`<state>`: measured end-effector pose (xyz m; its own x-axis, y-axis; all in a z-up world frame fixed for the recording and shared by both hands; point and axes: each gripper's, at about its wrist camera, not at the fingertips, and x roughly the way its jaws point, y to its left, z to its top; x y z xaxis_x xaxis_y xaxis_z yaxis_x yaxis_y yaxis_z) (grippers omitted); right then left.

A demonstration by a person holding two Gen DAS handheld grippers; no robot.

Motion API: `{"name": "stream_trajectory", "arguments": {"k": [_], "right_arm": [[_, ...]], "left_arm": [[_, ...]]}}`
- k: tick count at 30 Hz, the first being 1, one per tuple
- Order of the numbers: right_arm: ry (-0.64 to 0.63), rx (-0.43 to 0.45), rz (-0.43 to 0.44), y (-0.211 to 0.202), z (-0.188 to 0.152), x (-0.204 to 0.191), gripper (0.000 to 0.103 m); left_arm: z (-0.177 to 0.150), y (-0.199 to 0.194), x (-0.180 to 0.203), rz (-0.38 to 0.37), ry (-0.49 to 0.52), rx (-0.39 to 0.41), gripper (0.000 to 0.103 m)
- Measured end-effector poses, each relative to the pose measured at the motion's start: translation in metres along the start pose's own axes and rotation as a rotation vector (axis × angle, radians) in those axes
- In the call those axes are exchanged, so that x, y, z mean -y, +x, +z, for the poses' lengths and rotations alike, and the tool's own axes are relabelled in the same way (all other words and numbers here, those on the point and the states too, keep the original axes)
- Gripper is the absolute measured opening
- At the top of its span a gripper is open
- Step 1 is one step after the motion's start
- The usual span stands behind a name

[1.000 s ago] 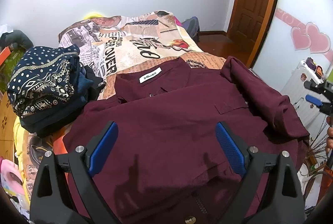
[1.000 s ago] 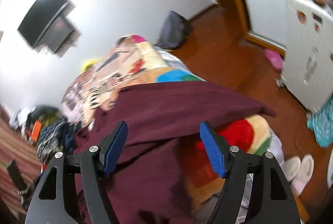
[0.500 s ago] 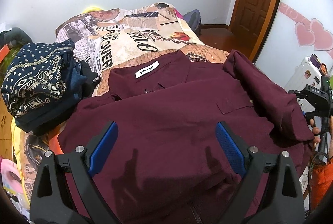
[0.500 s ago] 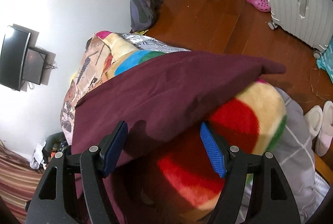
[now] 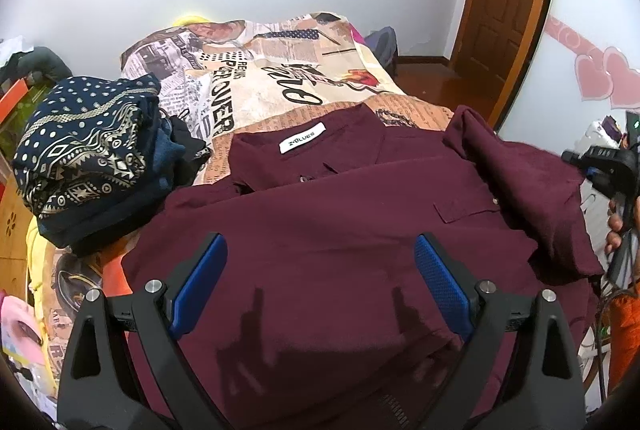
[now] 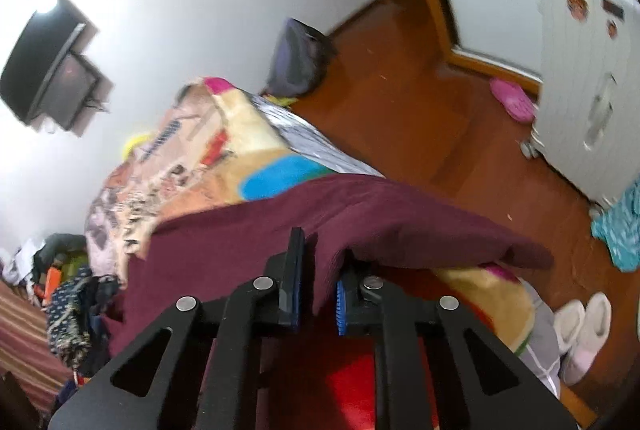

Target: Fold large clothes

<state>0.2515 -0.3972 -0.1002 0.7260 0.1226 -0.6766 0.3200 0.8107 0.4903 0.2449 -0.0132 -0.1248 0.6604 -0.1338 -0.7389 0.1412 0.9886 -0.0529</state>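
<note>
A large maroon shirt (image 5: 340,230) lies spread on the bed, collar and white label (image 5: 302,143) toward the far side, a chest pocket at the right. My left gripper (image 5: 320,282) hovers open above the shirt's lower middle, touching nothing. My right gripper (image 6: 318,290) is shut on the edge of the shirt's sleeve (image 6: 360,214) at the bed's right side. In the left wrist view the right gripper (image 5: 604,166) shows at the far right, beside the bunched sleeve (image 5: 520,182).
A stack of folded dark patterned clothes (image 5: 88,154) sits left of the shirt. The newspaper-print bedspread (image 5: 264,82) covers the bed (image 6: 256,158). A door (image 5: 508,2), white cabinet (image 6: 584,70), slippers (image 6: 580,326) and a bag (image 6: 296,58) stand right of the bed.
My right gripper has closed on the sleeve edge; it was open before. My left gripper stays open over the shirt, its view shifted slightly.
</note>
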Motion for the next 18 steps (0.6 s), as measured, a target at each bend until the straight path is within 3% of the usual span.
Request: {"name": "stream_trajectory", "arguments": {"k": [7, 11, 15, 18], "right_arm": [[-0.181, 0.078, 0.161, -0.048, 0.022, -0.077, 0.009], [-0.331, 0.129, 0.27, -0.079, 0.018, -0.139, 0.009], [-0.462, 0.105, 0.384, -0.084, 0.0, -0.195, 0.009], [-0.56, 0.033, 0.464, -0.076, -0.028, -0.235, 0.009]], "left_arm": [[-0.006, -0.013, -0.019, 0.002, -0.042, 0.034, 0.095], [-0.013, -0.023, -0.034, 0.006, -0.068, 0.055, 0.095], [-0.02, -0.035, -0.054, 0.015, -0.109, 0.077, 0.095], [-0.025, -0.045, -0.071, 0.025, -0.142, 0.096, 0.095]]}}
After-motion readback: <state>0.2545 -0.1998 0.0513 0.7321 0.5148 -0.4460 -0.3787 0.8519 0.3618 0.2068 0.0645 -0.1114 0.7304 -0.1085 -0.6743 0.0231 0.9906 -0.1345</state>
